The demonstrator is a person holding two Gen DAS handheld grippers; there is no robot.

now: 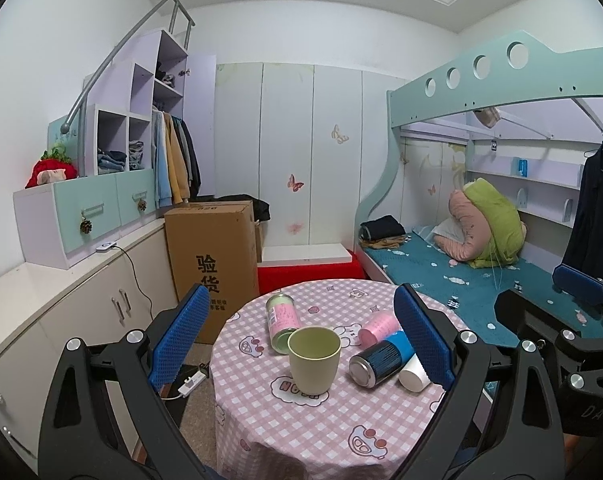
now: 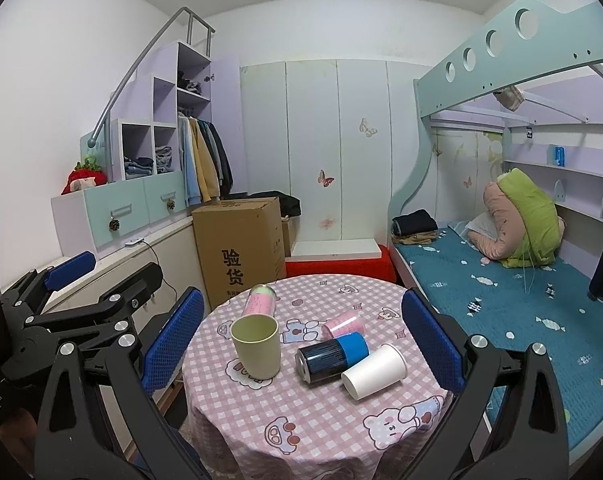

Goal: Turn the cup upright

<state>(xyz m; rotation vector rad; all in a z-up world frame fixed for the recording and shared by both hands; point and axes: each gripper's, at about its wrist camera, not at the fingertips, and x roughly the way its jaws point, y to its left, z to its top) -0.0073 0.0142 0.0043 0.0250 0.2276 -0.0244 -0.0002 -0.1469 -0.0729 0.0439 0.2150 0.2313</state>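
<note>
Black tongs (image 1: 301, 336), blue dimpled pads (image 1: 179, 334)

Left hand-held gripper (image 1: 301, 342) and right hand-held gripper (image 2: 301, 342) (both wide apart, empty), side by side.

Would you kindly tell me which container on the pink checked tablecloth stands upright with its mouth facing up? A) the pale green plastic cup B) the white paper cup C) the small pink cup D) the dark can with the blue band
A: the pale green plastic cup stands on its base with its open mouth up, while the other containers lie on their sides.
</note>
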